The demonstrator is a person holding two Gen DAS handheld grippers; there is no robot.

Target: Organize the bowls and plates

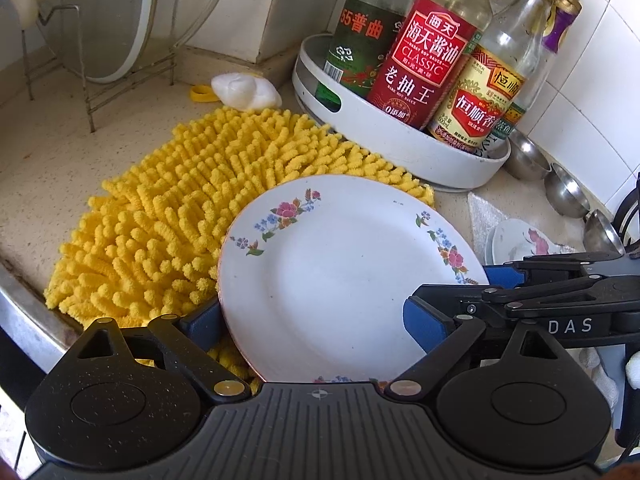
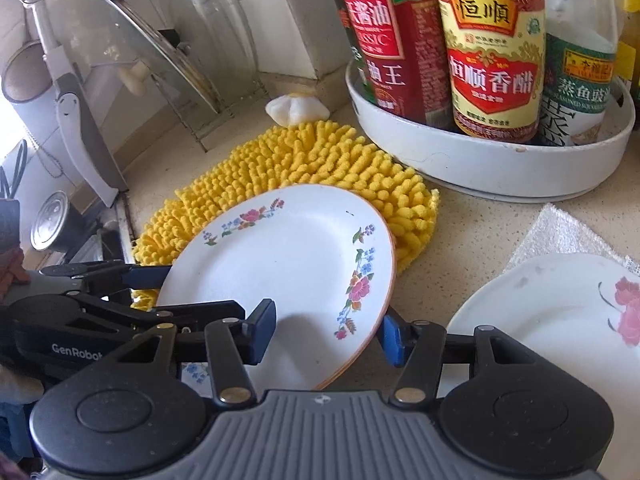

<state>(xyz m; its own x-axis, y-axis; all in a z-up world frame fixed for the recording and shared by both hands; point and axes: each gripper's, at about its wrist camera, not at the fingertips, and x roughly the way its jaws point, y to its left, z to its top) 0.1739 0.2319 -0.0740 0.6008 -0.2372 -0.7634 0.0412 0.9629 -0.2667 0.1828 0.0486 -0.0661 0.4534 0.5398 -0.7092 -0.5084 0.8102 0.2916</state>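
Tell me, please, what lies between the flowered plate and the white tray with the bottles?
The yellow shaggy mat fills most of that stretch between the flowered plate and the white tray; both wrist views show it.

Ahead of the left tongs (image 1: 314, 320) lay a yellow mat (image 1: 168, 216); ahead-right stood a white tray (image 1: 400, 140) of sauce bottles (image 1: 424, 68), ladles (image 1: 568, 196) beyond; far left, a lid rack (image 1: 92, 60).

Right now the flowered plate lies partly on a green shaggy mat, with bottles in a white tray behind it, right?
Not quite: the mat is yellow, not green, as the left wrist view shows. The rest holds: the plate lies partly on it, with bottles in the white tray behind.
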